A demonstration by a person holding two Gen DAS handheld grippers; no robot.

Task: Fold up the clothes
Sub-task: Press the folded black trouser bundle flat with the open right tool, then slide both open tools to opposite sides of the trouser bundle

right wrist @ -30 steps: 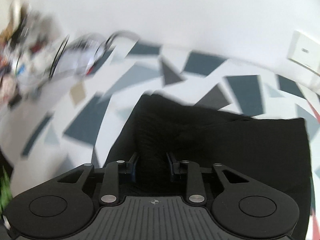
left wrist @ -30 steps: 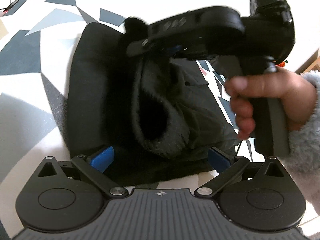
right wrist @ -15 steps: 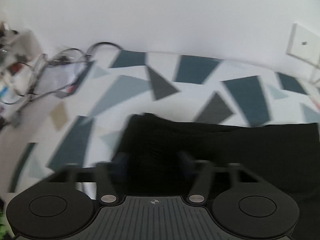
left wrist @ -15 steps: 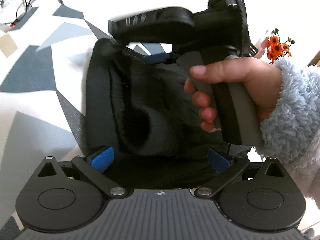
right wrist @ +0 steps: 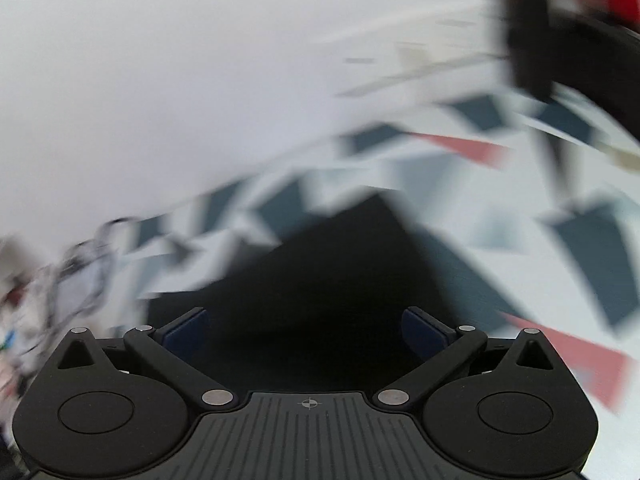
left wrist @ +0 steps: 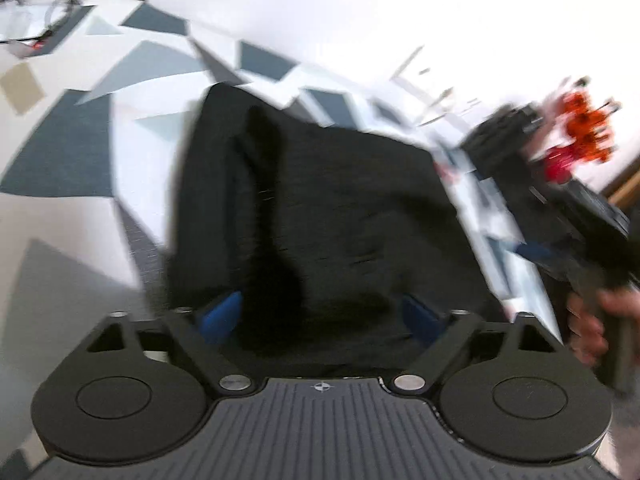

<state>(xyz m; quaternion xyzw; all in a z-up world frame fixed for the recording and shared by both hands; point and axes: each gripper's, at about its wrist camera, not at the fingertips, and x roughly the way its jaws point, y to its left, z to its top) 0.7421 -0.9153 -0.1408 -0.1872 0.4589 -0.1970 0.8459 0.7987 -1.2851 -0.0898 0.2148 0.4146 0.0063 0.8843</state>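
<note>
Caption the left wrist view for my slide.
Open left tool over a folded black garment on a geometric-patterned cloth.

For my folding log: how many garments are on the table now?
1: a black garment lies folded on the patterned table, ahead of the open left gripper. More may lie outside these blurred views.

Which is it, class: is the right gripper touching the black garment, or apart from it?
Cannot tell. In the right wrist view the right gripper has its jaws spread wide over the black garment, but blur hides whether the pads meet the cloth.
</note>
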